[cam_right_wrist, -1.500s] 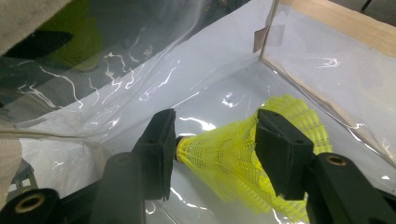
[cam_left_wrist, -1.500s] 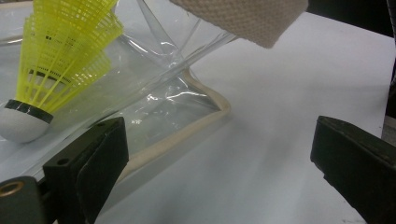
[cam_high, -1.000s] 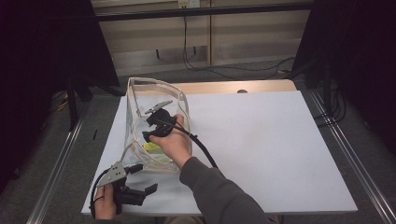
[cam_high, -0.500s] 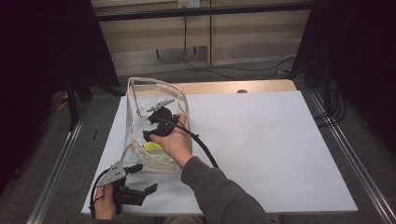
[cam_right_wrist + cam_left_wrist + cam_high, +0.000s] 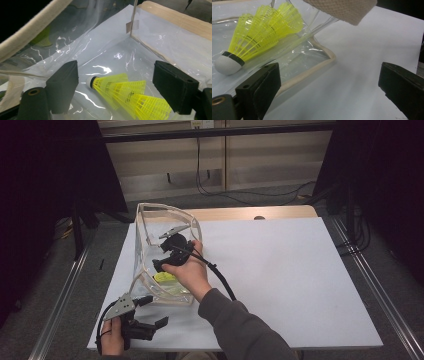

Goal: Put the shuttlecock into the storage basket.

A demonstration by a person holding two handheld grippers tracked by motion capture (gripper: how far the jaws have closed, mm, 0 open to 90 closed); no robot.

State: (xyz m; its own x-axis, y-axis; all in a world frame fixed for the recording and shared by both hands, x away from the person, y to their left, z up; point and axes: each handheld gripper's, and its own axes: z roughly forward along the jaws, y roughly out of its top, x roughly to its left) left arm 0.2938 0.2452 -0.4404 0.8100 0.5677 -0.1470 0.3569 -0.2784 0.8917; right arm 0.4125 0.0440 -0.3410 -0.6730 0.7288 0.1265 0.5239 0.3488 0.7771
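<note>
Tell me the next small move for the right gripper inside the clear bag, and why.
Probably lift the right gripper up out of the clear bag: its jaws have just been opening, stand apart, and the yellow shuttlecocks lie free on the bag's floor between them.

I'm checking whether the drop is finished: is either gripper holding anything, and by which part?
Nothing is held. The right gripper has just been opening, its jaws apart around the shuttlecocks lying in the clear bag. The left gripper is open over the table.
</note>
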